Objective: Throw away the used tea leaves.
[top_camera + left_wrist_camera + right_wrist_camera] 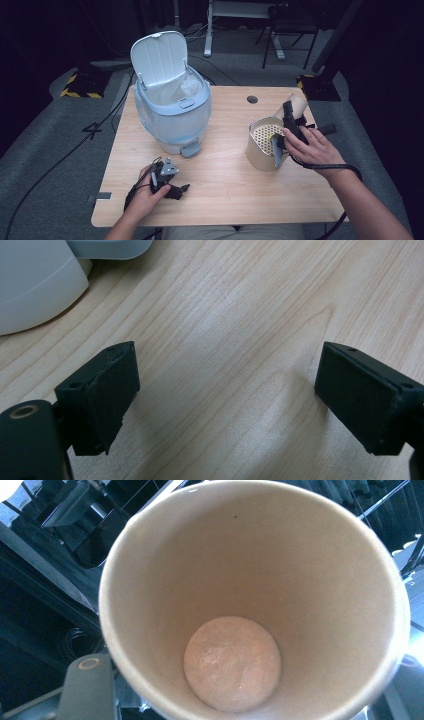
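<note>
Bin (172, 107), pale blue and white, stands on the far left part of a wooden table (225, 185), its lid (159, 57) flipped up and a clear liner inside. A small pedal sticks out at its near base. In the left gripper view, the bin's rounded white base (35, 285) fills the upper left corner.

Near the table's near edge, left of centre, the left hand (145, 197) holds the left gripper (172, 190) low over the wood. Its two black jaws stand wide apart with bare table between them, gripping nothing.

On the right side of the table sits a tan round holder (262, 145) with a perforated top. Just right of it, the right hand (312, 147) holds the right gripper (290, 122), raised above the table. A tan paper cup (296, 105) is at this gripper, tilted up and away toward the far right. The right gripper view looks straight into the cup's (250, 600) open mouth, down to its pale round bottom. The jaws themselves are hidden there, so I cannot tell for sure how they stand.
</note>
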`<state>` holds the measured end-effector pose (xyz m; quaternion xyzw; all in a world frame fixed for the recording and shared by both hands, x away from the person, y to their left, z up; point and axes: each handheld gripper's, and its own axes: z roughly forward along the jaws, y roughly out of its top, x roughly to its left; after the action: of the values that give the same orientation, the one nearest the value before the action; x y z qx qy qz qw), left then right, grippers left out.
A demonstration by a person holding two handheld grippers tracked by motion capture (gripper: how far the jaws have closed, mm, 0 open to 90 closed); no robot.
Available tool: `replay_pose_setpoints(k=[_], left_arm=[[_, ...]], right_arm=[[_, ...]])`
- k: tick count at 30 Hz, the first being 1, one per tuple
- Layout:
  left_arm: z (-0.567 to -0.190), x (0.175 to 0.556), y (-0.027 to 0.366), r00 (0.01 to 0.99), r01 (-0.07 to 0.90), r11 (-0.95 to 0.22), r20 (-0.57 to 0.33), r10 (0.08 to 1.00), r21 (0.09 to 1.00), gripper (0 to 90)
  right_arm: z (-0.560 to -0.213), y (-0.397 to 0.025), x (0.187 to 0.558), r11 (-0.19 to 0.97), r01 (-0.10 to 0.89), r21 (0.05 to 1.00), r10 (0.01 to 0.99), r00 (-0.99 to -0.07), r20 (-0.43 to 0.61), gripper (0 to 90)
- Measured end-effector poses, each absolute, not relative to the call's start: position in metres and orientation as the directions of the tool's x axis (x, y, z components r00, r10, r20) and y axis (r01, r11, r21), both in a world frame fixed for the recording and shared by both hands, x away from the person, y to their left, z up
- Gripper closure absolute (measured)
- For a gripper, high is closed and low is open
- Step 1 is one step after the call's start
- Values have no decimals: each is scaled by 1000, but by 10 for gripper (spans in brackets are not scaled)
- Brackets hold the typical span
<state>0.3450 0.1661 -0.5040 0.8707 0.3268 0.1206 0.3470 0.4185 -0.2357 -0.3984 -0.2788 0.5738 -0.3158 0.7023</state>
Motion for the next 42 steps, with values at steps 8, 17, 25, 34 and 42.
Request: replay_pose_setpoints(k=[8, 17, 25, 34, 42], left_arm=[[-504, 345, 166, 757, 486, -546, -17, 653, 683, 115], [-504, 345, 166, 757, 486, -545, -17, 653, 683, 115], [-504, 345, 166, 758, 485, -546, -17, 652, 683, 114], [-504, 347, 165, 761, 485, -550, -18, 648, 680, 99], [-504, 348, 165, 765, 483, -553, -19, 644, 679, 89]], right_arm=[[-398, -235, 418, 641, 127, -757, -767, 154, -623, 307], [-394, -237, 419, 670, 122, -733, -742, 145, -654, 304], [-374, -241, 422, 914, -10, -407, -406, -52, -912, 301], [-340, -260, 428, 957, 41, 286, 281, -365, -887, 296], [-327, -276, 430, 782, 144, 606, 589, -489, -643, 294]])
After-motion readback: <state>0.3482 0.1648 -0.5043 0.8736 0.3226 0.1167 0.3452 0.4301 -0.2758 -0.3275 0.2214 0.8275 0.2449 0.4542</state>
